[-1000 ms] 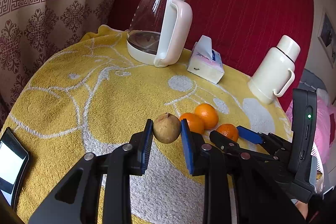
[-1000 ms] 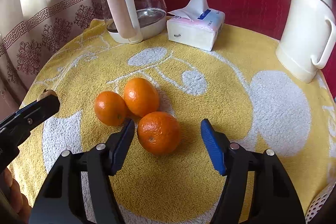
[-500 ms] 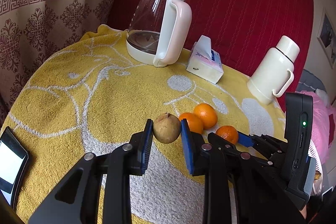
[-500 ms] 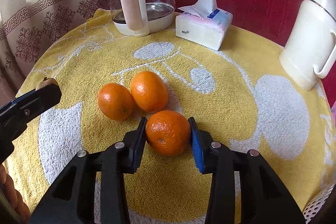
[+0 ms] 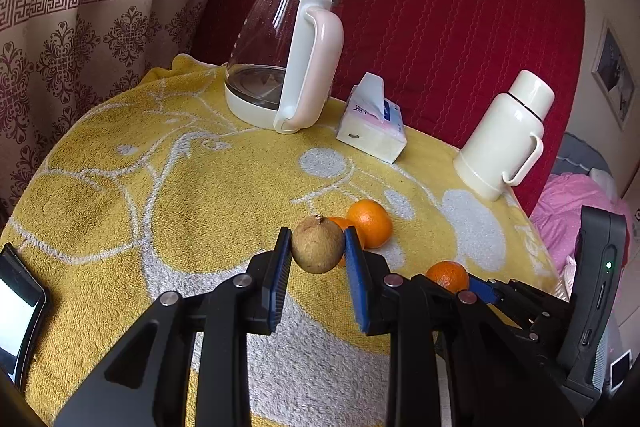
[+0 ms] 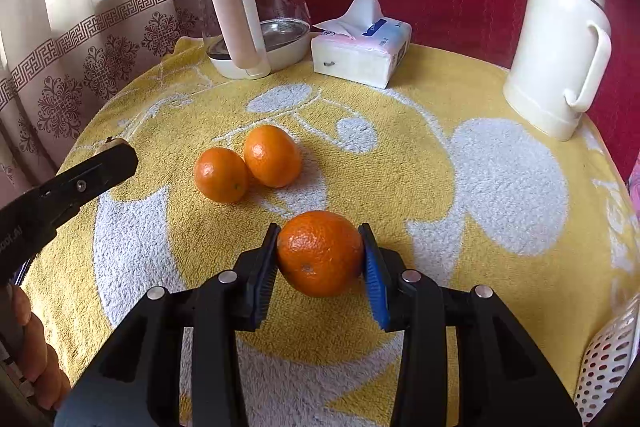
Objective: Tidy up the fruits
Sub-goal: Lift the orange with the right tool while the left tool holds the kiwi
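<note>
My left gripper (image 5: 316,247) is shut on a brown round fruit (image 5: 317,257), held just above the yellow towel (image 5: 180,195). Gripped between the pads of my right gripper (image 6: 320,253) is an orange (image 6: 320,259), a little clear of the cloth. Two more oranges (image 6: 220,174) (image 6: 272,155) lie touching each other on the towel, just beyond that gripper and to its left. In the left wrist view the gripped orange (image 5: 447,275) shows at lower right, and one lying orange (image 5: 370,223) sits behind the brown fruit. A left finger (image 6: 100,167) enters the right wrist view from the left.
At the back stand a glass kettle (image 6: 256,7), a tissue pack (image 6: 360,47) and a white thermos jug (image 6: 560,39). A phone (image 5: 16,323) lies at the towel's left edge. A white perforated basket (image 6: 608,355) shows at the lower right edge. A person's fingers (image 6: 32,359) hold the left gripper.
My right gripper's jaws closed onto the orange, then drew it back and slightly up, away from the two other oranges. The left gripper with the brown fruit stayed still.
</note>
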Demonstrator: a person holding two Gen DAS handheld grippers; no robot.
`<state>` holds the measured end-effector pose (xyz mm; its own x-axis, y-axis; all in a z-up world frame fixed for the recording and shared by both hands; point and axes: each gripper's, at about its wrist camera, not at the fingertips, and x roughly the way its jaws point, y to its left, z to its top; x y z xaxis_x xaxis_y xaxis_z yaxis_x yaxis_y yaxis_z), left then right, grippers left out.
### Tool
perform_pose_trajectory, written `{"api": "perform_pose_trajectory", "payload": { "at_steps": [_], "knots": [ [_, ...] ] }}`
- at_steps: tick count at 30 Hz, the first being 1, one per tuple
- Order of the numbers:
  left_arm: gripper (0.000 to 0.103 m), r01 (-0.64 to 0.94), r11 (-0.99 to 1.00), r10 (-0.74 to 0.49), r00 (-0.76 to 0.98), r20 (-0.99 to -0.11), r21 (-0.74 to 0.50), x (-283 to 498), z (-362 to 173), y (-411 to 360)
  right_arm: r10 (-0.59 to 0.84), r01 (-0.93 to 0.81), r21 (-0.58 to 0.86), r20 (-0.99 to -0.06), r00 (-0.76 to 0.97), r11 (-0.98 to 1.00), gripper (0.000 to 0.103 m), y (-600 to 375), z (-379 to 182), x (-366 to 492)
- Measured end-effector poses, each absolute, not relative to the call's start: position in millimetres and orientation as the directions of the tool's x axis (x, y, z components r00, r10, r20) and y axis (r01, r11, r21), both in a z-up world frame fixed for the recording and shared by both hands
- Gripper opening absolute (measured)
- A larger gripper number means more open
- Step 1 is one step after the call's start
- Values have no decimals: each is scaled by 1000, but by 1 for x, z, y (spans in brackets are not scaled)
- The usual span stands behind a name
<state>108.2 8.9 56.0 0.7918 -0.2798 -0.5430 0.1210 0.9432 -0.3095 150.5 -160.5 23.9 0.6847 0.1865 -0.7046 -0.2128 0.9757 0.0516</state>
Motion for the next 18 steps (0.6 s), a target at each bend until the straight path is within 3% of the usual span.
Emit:
{"api": "perform_pose_trajectory", "payload": {
  "at_steps": [18],
  "knots": [
    [27,199,931,-339,779,-527,-306,99,59,-12,140,-111,86,-617,774,990,40,-205,58,88]
  ]
}}
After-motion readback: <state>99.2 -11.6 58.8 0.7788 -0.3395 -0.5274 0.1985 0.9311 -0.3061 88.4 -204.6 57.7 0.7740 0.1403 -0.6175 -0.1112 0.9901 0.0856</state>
